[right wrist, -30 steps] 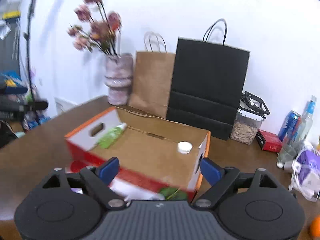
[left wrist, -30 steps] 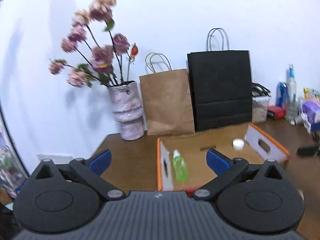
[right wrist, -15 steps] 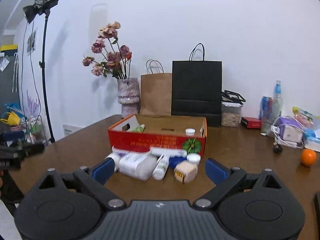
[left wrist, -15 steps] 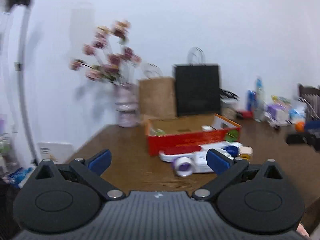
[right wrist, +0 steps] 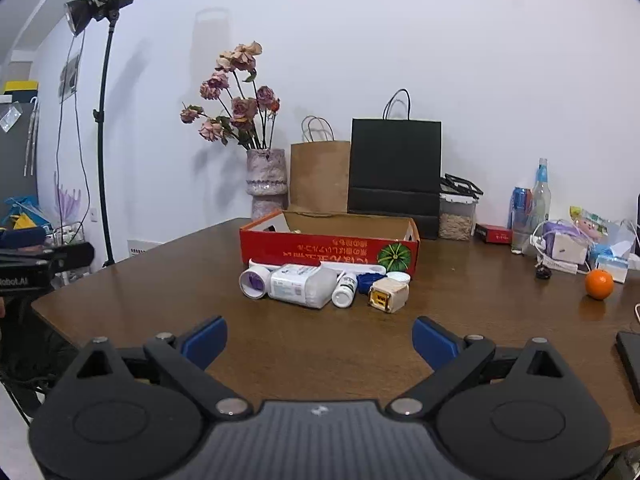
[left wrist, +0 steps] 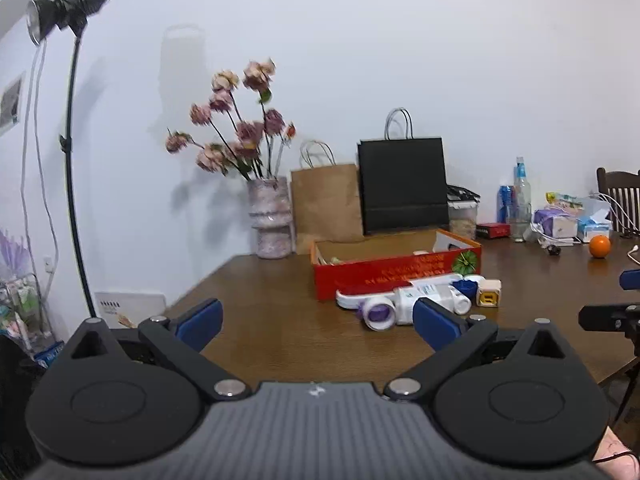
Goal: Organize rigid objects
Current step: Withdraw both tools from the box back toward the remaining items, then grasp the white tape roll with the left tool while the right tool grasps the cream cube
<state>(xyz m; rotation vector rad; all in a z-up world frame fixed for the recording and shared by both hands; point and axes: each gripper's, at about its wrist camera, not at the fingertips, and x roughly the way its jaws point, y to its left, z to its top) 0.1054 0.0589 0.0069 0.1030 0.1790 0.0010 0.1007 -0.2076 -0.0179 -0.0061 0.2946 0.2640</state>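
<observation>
A red cardboard box stands open-topped mid-table. Loose items lie in a row in front of it: a white jar with a purple inside, a white bottle on its side, a small pill bottle, a blue cap and a cream cube with a yellow face. My left gripper hangs open over the table's near left part, well short of the items. My right gripper is also open and holds nothing, facing the row from the front.
Along the back wall stand a vase of dried flowers, a brown paper bag, a black paper bag and a clear food container. Bottles, a can, packets and an orange crowd the right side. A light stand rises left of the table.
Both grippers pulled back and lower from just over the box to the table's near side. The row of items in front of the box came into view. Both stay open.
</observation>
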